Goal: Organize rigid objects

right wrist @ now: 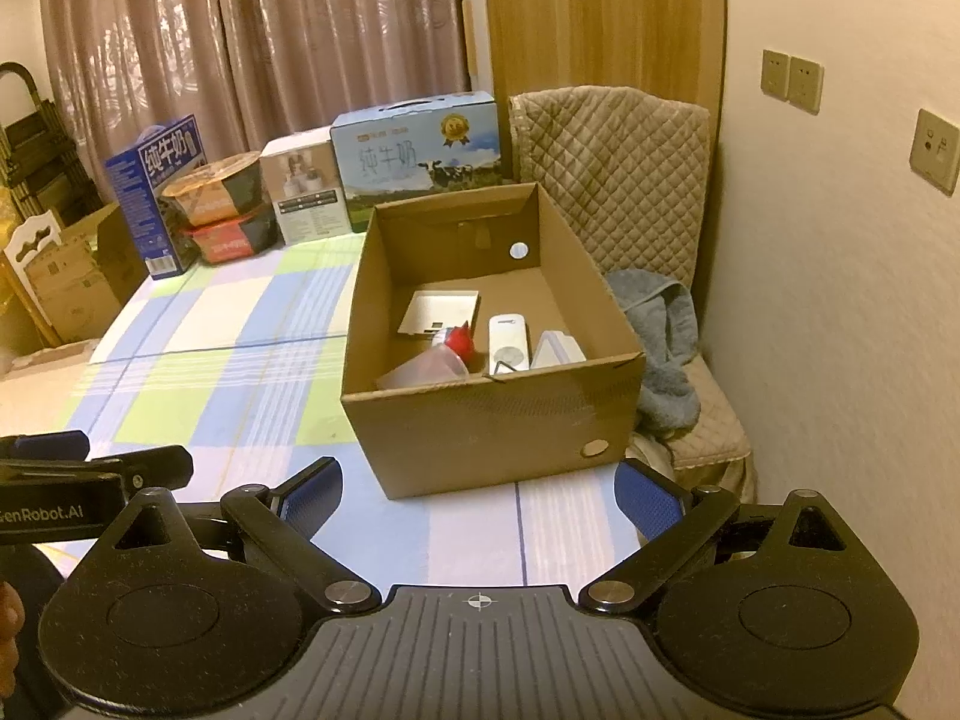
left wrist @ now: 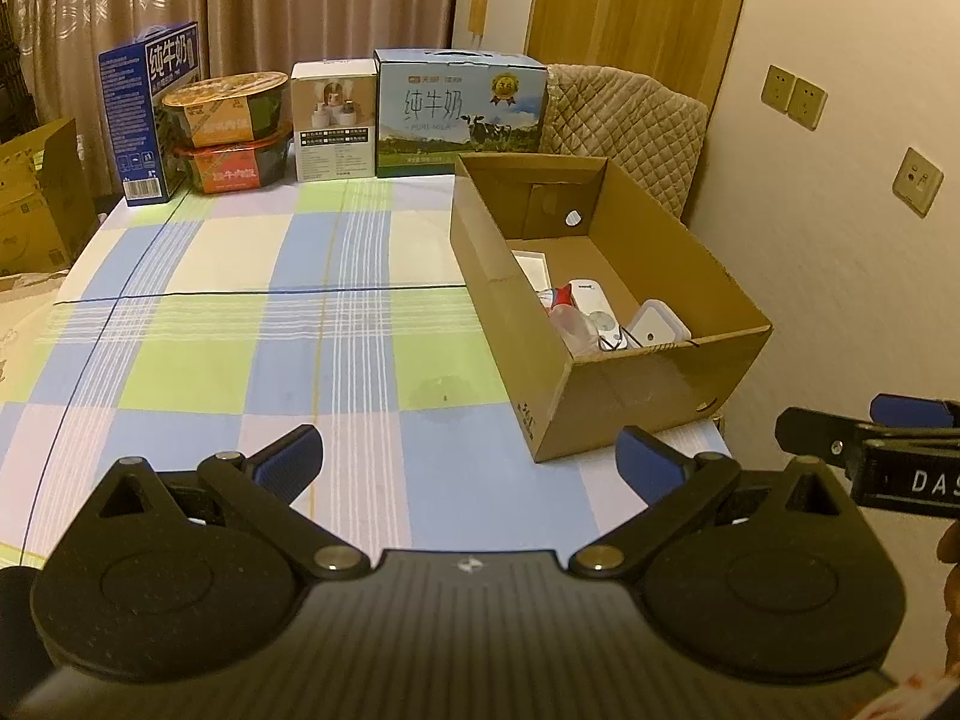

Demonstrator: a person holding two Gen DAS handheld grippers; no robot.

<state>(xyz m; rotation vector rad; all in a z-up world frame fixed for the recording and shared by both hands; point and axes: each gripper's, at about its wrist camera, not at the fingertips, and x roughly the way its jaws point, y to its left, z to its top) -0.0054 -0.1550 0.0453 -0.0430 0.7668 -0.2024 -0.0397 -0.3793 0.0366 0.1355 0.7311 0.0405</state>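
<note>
The left hand-held gripper and right hand-held gripper both hover with jaws spread wide and nothing between them, over the near edge of the checked-cloth counter. The open brown cardboard box sits at the counter's right edge, holding a white remote, a red-capped clear plastic bottle, a flat white card and a white square case.

Matt corrugated cardboard box; woven checked tablecloth, probably cotton; quilted chair cover.
</note>
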